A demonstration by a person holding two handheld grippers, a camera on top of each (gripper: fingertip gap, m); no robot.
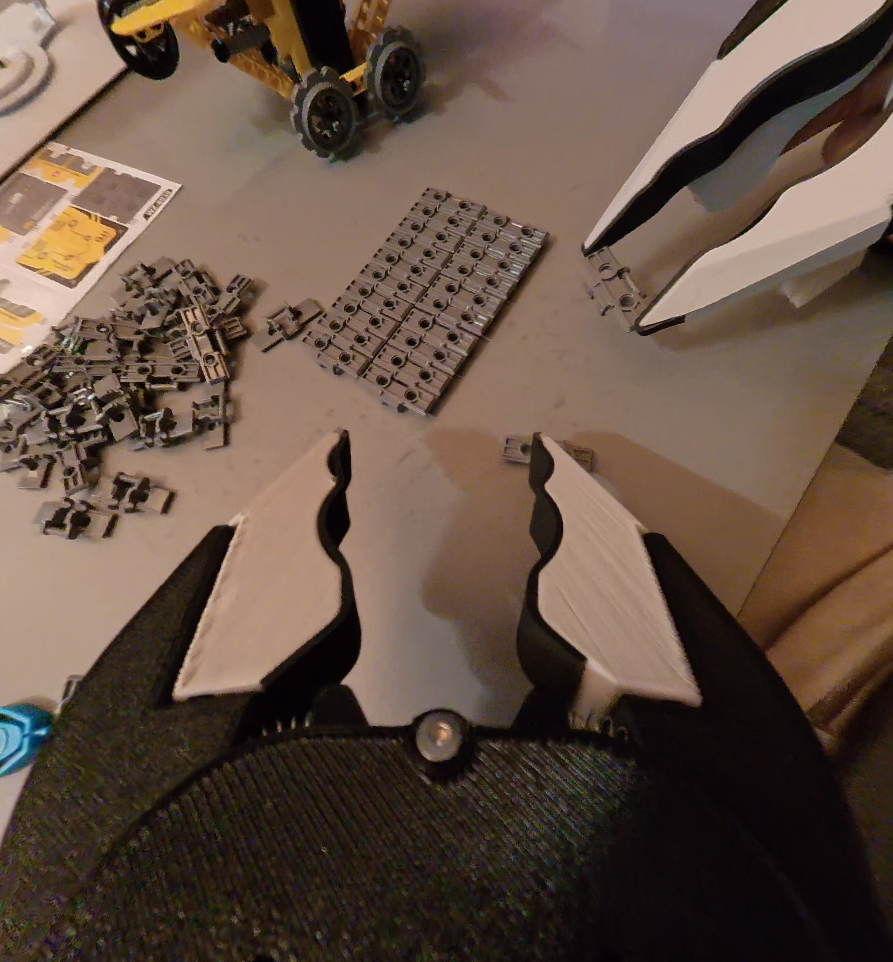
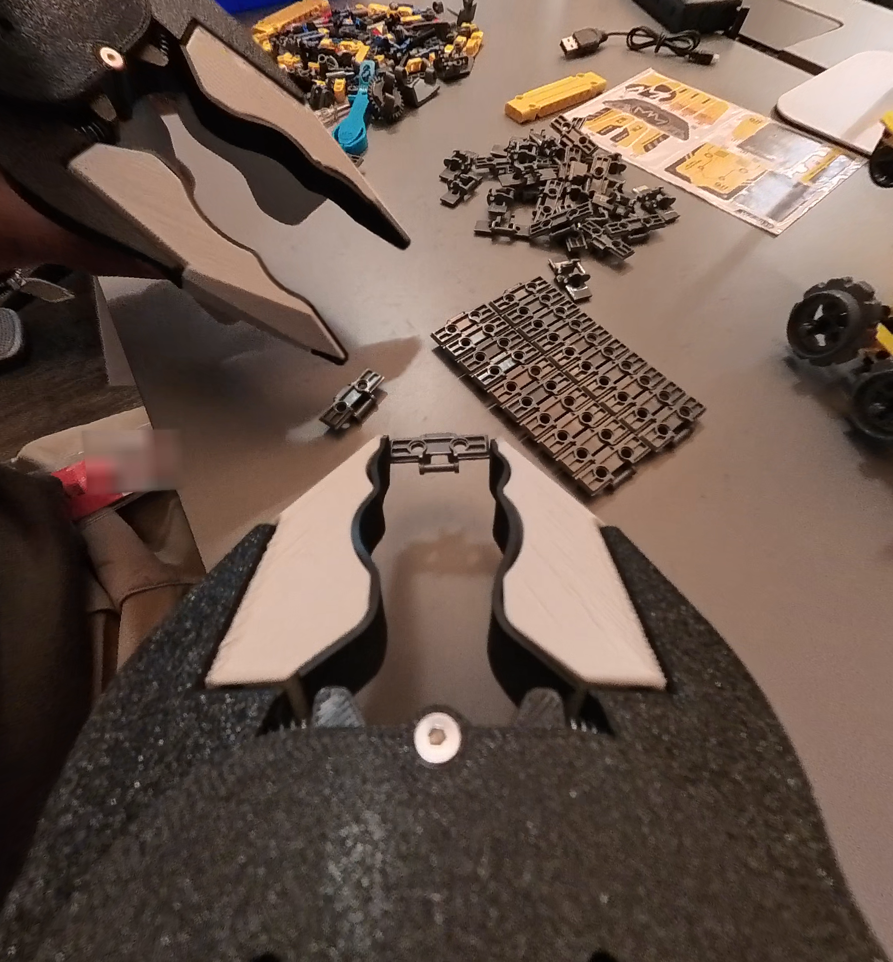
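My right gripper (image 2: 439, 443) is shut on a dark grey track link (image 2: 440, 452), held crosswise between its fingertips just above the grey table (image 2: 642, 572). The left wrist view shows the same gripper (image 1: 615, 287) and link (image 1: 613, 285) at the right. My left gripper (image 1: 440, 437) is open and empty, low over the table. A loose link (image 1: 516, 448) lies by its right fingertip, partly hidden. In the right wrist view the left gripper (image 2: 371, 301) hangs above that loose link (image 2: 353, 407). A flat mat of joined links (image 1: 423, 302) (image 2: 564, 385) lies between the grippers.
A pile of loose links (image 1: 106, 375) (image 2: 559, 192) lies left of the mat, with one stray link (image 1: 291, 320) beside it. A yellow wheeled model (image 1: 298, 57) (image 2: 861, 364), a printed sheet (image 1: 43, 229), mixed bricks (image 2: 371, 47), a blue tool (image 2: 353, 119) and a cable (image 2: 637, 39) lie farther off. The right tips stand about 20 cm off the yellow wheeled model (image 1: 298, 57).
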